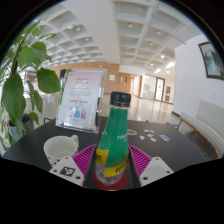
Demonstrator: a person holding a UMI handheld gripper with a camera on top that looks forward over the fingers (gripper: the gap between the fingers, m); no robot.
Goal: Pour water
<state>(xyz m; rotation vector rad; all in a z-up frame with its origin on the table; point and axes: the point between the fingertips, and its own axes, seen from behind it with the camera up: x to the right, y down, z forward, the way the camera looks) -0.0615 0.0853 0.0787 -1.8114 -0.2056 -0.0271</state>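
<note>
Coffered white ceiling [120, 35] with lights; leafy plant [20, 80] beside dark table [170, 145]; framed sign [80, 98] behind

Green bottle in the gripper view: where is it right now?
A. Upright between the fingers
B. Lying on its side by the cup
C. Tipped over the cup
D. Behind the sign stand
A: the green bottle stands upright between the hand-held gripper fingers, black cap on, with the white cup off to one side.
</note>
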